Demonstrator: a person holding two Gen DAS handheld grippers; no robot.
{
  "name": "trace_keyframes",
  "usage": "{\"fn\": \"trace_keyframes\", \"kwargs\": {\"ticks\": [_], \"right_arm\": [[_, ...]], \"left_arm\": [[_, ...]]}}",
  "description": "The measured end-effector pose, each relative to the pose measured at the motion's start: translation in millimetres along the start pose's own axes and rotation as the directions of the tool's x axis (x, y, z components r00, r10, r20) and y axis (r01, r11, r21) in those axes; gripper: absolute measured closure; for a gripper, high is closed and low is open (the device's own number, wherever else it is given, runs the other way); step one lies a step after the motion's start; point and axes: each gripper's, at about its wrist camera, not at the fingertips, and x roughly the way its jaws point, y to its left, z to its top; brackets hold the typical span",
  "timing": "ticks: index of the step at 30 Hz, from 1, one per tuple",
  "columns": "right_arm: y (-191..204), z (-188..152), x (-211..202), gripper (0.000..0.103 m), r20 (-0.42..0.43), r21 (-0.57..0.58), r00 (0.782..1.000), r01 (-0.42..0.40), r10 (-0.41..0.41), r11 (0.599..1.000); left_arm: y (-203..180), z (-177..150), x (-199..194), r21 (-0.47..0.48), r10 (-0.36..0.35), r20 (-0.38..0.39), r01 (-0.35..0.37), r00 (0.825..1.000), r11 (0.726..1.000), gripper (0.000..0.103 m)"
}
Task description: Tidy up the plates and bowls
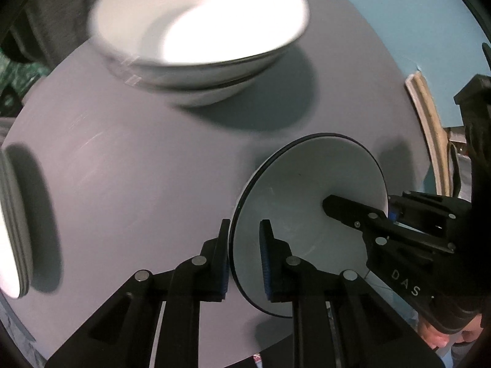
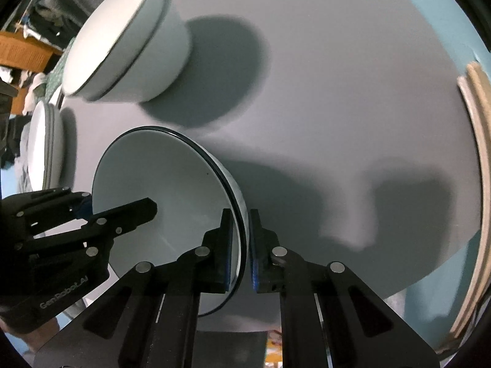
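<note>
A white bowl with a dark rim (image 1: pixel 307 184) (image 2: pixel 159 181) is held above the round grey table (image 1: pixel 138 184) (image 2: pixel 337 92). My left gripper (image 1: pixel 244 257) straddles its near rim, one finger inside and one outside, with a small gap on the inner side. My right gripper (image 2: pixel 241 251) is shut on the opposite rim; it also shows in the left wrist view (image 1: pixel 353 211). The left gripper shows in the right wrist view (image 2: pixel 132 211). A stack of two white bowls (image 1: pixel 199 30) (image 2: pixel 122 40) stands at the far side. A stack of white plates (image 1: pixel 12 230) (image 2: pixel 46 144) lies at the left edge.
A light wooden rim or frame (image 1: pixel 425 128) (image 2: pixel 478 184) stands past the table's right edge against a teal wall (image 1: pixel 414 15). Cluttered shelves and clothes (image 2: pixel 24 61) lie beyond the table's left side.
</note>
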Motion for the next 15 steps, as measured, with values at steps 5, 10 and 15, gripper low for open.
{"fn": "trace_keyframes", "kwargs": {"ticks": [5, 10, 15], "right_arm": [[29, 4, 11, 0.093, -0.015, -0.044, 1.000, -0.012, 0.011, 0.999], [51, 7, 17, 0.093, -0.023, -0.075, 1.000, -0.013, 0.011, 0.997], [60, 9, 28, 0.093, -0.026, -0.079, 1.000, -0.008, 0.006, 0.997]], "left_arm": [[32, -15, -7, -0.068, 0.009, 0.011, -0.008, 1.000, 0.998, 0.086], [51, -20, -11, -0.120, 0.019, 0.025, -0.015, 1.000, 0.993, 0.086], [47, -23, -5, -0.157, -0.002, 0.018, 0.005, 1.000, 0.988, 0.086]]}}
